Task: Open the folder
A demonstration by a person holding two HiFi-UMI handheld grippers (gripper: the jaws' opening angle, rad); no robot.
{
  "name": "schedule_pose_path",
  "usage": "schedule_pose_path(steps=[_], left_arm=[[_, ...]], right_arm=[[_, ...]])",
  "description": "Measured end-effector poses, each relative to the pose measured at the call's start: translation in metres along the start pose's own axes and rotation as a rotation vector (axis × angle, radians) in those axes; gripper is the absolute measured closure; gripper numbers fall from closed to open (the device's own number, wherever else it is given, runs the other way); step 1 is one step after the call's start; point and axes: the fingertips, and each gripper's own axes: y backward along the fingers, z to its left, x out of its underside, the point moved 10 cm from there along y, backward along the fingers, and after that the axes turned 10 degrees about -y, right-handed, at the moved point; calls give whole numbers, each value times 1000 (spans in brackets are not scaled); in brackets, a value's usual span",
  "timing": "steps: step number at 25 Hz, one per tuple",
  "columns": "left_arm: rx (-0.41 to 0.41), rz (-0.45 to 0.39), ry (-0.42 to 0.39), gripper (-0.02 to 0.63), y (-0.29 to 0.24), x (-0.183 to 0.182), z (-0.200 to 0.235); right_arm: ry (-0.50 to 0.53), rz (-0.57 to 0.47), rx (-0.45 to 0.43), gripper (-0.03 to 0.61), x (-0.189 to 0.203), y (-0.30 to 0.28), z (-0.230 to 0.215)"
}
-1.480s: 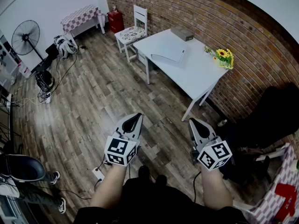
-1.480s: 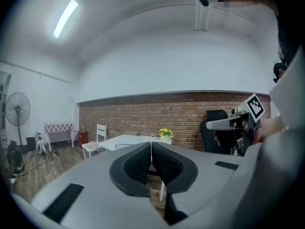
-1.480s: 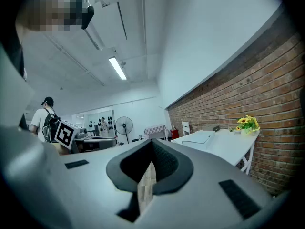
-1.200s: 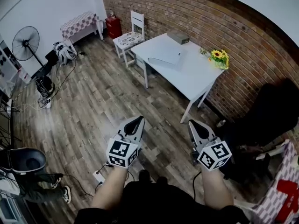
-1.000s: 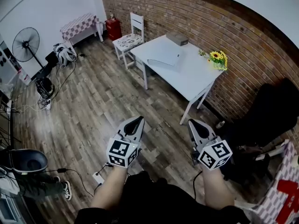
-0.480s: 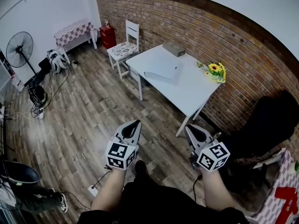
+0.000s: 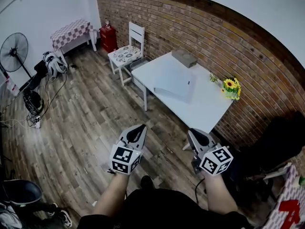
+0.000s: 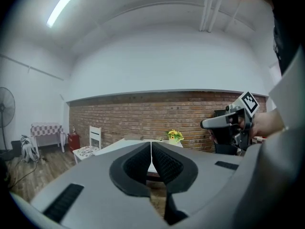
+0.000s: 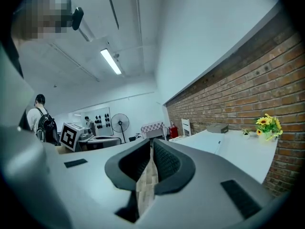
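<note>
Folder (image 7: 174, 85) lies flat mid-top on white table (image 7: 209, 109); chair (image 7: 127, 53) just beside table's far end; left gripper (image 7: 139, 128) and right gripper (image 7: 194, 133) short of table's near end, jaws together, nothing held; grey box (image 7: 184, 57) on table's far end; flowers (image 7: 230, 88) at table's wall side

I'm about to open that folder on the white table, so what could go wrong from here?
The folder lies flat on the table; its cover may be hard to pinch, so it could slide.
The left gripper and right gripper are shut and must open first.
The flowers nearby could get knocked.
</note>
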Motion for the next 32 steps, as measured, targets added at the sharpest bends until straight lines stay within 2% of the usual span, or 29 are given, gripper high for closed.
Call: schedule_pose_path(steps=[7,15,19,23,28,32], left_arm=[[56,26,1,594,-32,13,43],[113,72,-21,594,-79,22,56],[125,97,-41,592,-119,25,60],[144,116,-56,592,-173,21,62],[177,157,-170,592,-248,7,60],[215,200,-168,589,-297,9,53]], right_arm=[[-24,12,16,546,0,-57,-3],[-65,3,28,546,-3,-84,-37],[-90,6,32,546,-5,-102,-70],[-113,-8,50,546,-23,-119,-117],[-140,-17,52,546,-52,-144,-179],[-184,-13,24,546,-66,-160,-215]])
